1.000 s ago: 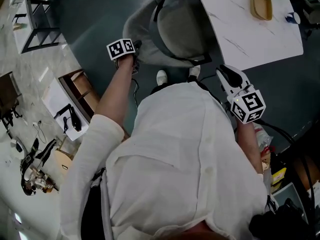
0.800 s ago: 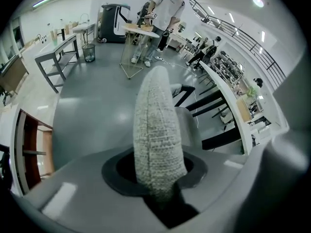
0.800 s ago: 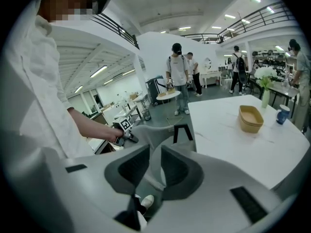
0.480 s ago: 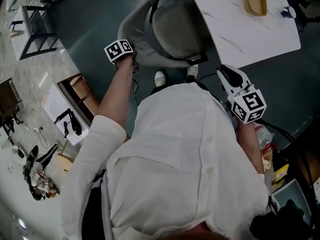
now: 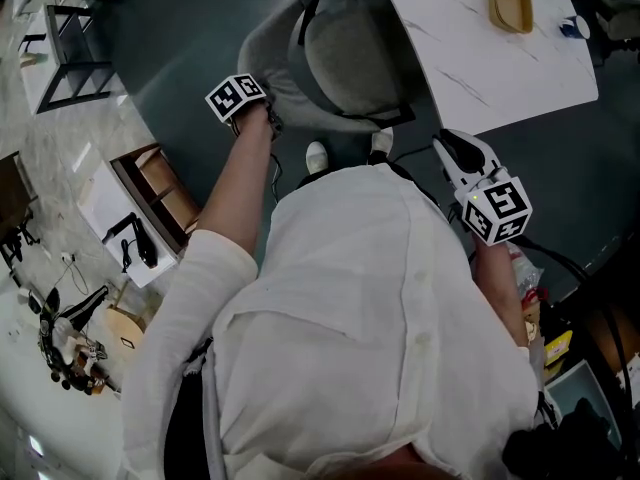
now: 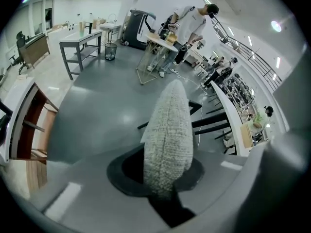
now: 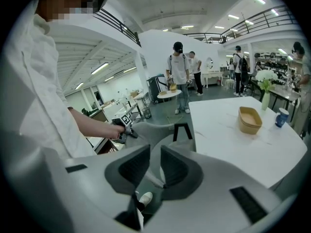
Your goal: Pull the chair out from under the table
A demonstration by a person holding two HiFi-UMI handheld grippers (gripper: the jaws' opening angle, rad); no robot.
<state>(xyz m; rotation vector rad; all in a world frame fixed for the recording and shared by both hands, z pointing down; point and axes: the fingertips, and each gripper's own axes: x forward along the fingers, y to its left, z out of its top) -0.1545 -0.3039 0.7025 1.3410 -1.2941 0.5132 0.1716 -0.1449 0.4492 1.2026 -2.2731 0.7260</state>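
The chair [image 5: 345, 53], grey fabric on a black frame, stands with its seat pushed partly under the left edge of the white counter [image 5: 480, 68]; its curved backrest faces the person. The left claw [image 5: 271, 120] is closing on the backrest's top edge, and the woven fabric is pinched between its pads. The right claw [image 5: 447, 141] hovers near the counter's near corner, apart from the chair, its jaws a narrow gap apart with nothing in them.

The floor [image 5: 190, 38] under the chair is dark grey-green and smooth; further left it gives way to pale, marbled flooring. The counter top is white with faint veins and carries a tan bowl [image 5: 511, 1] and a blue cup [image 5: 568, 28] at its far right.

The person's two pale shoes [image 5: 318, 155] stand right behind the chair. To the left sits an open wooden cabinet [image 5: 152, 183], and a black-framed stand [image 5: 75, 53] is at the far left. The room is a large, bright hall with ceiling lights; other people [image 7: 180, 76] stand far off by other tables.
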